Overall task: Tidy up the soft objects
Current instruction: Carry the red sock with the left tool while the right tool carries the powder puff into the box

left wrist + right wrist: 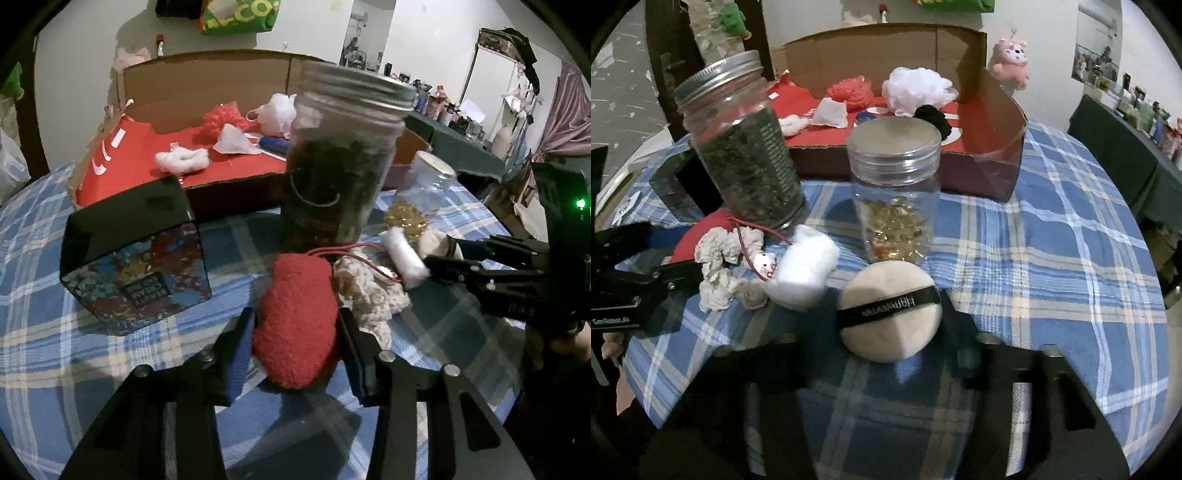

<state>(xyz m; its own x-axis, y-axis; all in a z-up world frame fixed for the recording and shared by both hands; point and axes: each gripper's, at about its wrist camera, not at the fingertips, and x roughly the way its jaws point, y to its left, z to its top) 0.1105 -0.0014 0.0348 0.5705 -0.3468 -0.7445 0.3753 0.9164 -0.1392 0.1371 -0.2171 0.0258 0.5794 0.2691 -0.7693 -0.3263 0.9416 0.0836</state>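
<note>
My left gripper (295, 343) clamps the red fuzzy pouch (295, 325) on the plaid tablecloth (110, 350), in front of the herb jar (340, 155). My right gripper (890, 325) pinches the cream powder puff (890, 314) near the capsule jar (895, 192).

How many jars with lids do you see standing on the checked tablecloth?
2. The tall glass jar of dark dried herbs with a metal screw lid stands left; the shorter clear plastic jar of golden capsules stands right, behind the round powder puff. More may be hidden.
</note>
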